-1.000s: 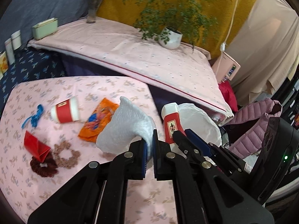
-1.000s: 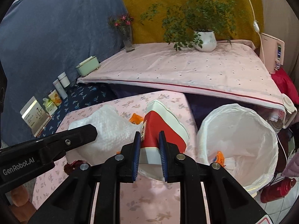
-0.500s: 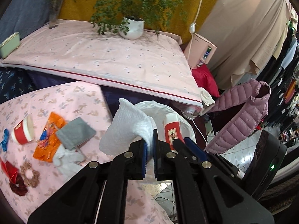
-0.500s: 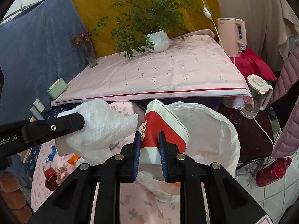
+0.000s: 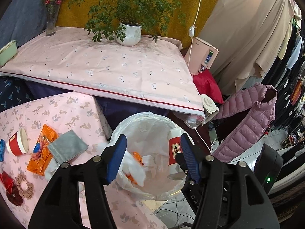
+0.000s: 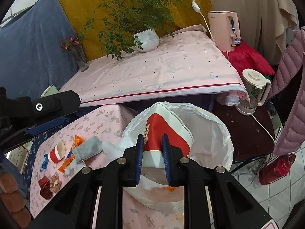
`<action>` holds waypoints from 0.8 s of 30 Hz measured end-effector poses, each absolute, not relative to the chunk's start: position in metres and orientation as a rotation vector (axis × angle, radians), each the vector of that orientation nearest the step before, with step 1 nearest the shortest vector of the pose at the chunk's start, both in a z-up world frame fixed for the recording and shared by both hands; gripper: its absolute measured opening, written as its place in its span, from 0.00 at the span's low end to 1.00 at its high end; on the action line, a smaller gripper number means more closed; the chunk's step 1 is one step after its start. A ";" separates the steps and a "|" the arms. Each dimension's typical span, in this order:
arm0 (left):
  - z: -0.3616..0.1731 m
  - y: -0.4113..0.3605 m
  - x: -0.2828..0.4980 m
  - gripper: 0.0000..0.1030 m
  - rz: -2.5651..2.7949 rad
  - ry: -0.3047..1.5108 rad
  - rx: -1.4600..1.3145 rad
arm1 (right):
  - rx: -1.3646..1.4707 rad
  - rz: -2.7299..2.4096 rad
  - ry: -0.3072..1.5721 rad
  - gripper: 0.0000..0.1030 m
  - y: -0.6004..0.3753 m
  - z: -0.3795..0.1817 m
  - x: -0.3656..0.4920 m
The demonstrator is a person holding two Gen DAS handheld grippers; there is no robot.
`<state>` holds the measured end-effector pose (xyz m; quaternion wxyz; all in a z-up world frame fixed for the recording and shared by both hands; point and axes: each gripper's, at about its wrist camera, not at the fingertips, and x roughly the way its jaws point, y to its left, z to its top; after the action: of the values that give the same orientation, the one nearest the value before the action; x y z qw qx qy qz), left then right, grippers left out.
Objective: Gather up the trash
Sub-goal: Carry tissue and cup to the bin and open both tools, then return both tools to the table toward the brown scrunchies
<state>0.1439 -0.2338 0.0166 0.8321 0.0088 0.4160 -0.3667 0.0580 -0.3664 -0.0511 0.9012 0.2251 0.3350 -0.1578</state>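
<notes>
The white-lined trash bin (image 5: 144, 115) stands beside the pink table's corner. My left gripper (image 5: 152, 140) hangs over it with its jaws opening and nothing between the blue pads. The white bubble wrap (image 5: 133, 171) lies loose in the bin under the left finger, on an orange wrapper. My right gripper (image 6: 153, 139) is shut on a squashed red and white paper cup (image 6: 167, 133), held above the bin's (image 6: 219, 118) mouth. In the left wrist view that cup (image 5: 174, 148) shows beside my right finger. The left gripper's arm (image 6: 38, 106) crosses the left of the right wrist view.
On the pink table (image 5: 63, 110) lie another red paper cup (image 5: 18, 145), an orange wrapper (image 5: 41, 152), a grey pouch (image 5: 66, 148), scrunchies (image 5: 24, 185) and a red folded paper (image 5: 6, 179). Behind stands a higher table with a potted plant (image 5: 129, 34). A blender jug (image 6: 253, 91), purple jacket (image 5: 247, 122) and red thermos (image 6: 276, 169) are on the right.
Both grippers swung right from the table to above the bin. The left jaws parted and let go of the bubble wrap, which dropped into the bin. The right still holds the cup.
</notes>
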 end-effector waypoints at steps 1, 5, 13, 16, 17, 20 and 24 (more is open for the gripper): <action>0.017 -0.236 0.145 0.54 -0.775 0.882 0.030 | 0.467 -0.328 0.694 0.18 -0.367 -0.051 0.059; 0.017 -0.236 0.146 0.54 -0.764 0.880 0.029 | 0.467 -0.333 0.695 0.18 -0.370 -0.052 0.059; 0.008 -0.221 0.148 0.54 -0.697 0.870 0.047 | 0.467 -0.331 0.702 0.21 -0.365 -0.056 0.065; 0.004 -0.213 0.150 0.54 -0.660 0.864 0.057 | 0.465 -0.333 0.705 0.27 -0.362 -0.056 0.067; 0.003 -0.210 0.151 0.55 -0.650 0.866 0.053 | 0.465 -0.333 0.704 0.29 -0.361 -0.056 0.068; 0.001 -0.198 0.154 0.57 -0.618 0.869 0.036 | 0.464 -0.334 0.701 0.34 -0.358 -0.055 0.067; -0.004 -0.183 0.157 0.57 -0.579 0.869 0.023 | 0.446 -0.321 0.705 0.36 -0.349 -0.052 0.068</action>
<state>0.1572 -0.1826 -0.0036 0.8668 0.0109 0.4149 -0.2763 0.0682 -0.3489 -0.0520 0.9018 0.2158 0.3408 -0.1553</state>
